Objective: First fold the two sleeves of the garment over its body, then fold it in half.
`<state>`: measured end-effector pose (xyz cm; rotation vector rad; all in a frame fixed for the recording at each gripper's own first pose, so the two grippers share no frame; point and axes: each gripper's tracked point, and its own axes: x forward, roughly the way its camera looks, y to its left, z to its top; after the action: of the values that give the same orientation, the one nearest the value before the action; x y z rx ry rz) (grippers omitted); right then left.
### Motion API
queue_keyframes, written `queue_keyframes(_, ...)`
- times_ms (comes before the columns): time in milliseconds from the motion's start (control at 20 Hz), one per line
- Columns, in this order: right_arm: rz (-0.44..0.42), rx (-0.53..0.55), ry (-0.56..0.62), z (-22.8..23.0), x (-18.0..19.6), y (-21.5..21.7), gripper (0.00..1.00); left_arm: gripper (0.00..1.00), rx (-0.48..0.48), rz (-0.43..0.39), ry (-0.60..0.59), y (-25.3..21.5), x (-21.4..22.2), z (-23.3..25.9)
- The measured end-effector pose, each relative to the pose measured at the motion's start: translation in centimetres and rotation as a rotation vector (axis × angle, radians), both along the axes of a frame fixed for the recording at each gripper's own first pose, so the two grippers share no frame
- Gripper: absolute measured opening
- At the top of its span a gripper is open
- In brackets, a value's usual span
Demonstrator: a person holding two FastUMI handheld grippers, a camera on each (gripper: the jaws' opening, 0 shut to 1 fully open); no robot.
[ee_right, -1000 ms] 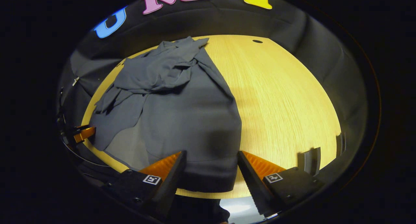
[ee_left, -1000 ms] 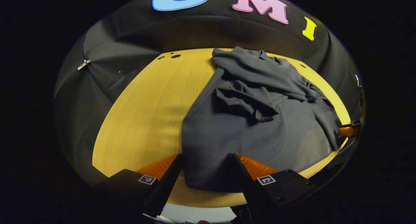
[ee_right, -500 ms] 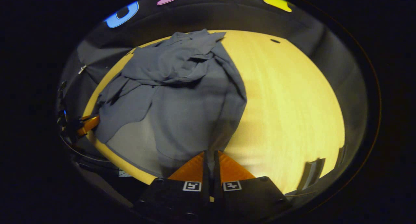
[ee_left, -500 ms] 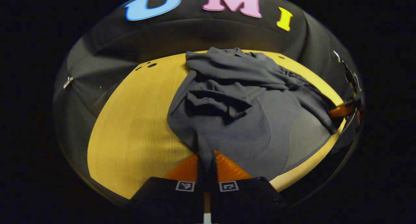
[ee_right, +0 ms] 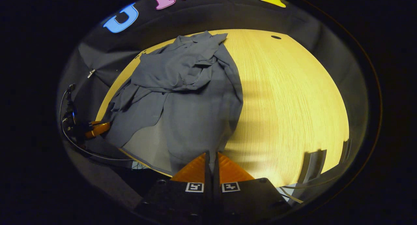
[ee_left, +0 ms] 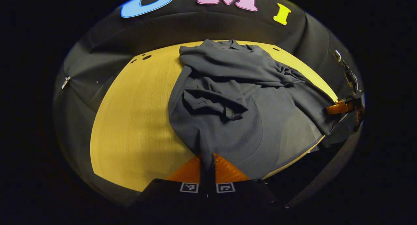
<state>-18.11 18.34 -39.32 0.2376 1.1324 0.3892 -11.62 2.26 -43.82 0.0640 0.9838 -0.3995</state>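
**Both claws clamped on the hem of the shirt**

A dark grey shirt [ee_left: 241, 101] lies spread on the round yellow wooden bench [ee_left: 130, 120], collar end toward the far black cloth wall and hem toward the near edge. Both of its sleeves are already laid across the body: 1 sleeve [ee_left: 211, 101] sits bunched on the chest, and the other is draped across the shoulders close to the collar, so the upper half looks rumpled and layered.

In the left gripper view, the left claw [ee_left: 207, 163] has its 2 fingers together on the near left corner of the hem, with a pinched ridge of cloth rising from between them. Over at the right edge of that view, the other claw is seen small at the far corner of the hem.

In the right gripper view, the right claw [ee_right: 211, 161] is likewise pressed together on its own corner of the hem [ee_right: 195, 143], the cloth gathered into a narrow pleat between the fingers. The shirt [ee_right: 192, 97] fills the left half of the bench [ee_right: 293, 104] there, and the lighter inside of the fabric shows along the near edge where it is lifted. A cable trails from the distant claw at the left of that view.
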Motion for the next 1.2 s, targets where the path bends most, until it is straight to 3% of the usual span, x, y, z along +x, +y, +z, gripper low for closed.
queue_keyframes(150,-0.019,0.02,-0.002,1.3,-1.0,-0.7,0.05,0.06,-0.028,0.007,0.022,0.0,-1.1,1.5)
queue_keyframes(400,-0.067,0.068,-0.091,5.7,0.7,-0.9,0.05,0.06,-0.106,0.058,0.003,-0.3,-0.7,6.1)
queue_keyframes(800,-0.137,0.123,-0.303,13.4,9.2,-1.6,0.05,0.05,-0.238,0.168,-0.12,0.1,6.6,13.9)
queue_keyframes(1200,-0.112,0.093,-0.465,17.2,18.3,-1.7,0.05,0.05,-0.303,0.215,-0.25,-0.5,17.0,18.9)
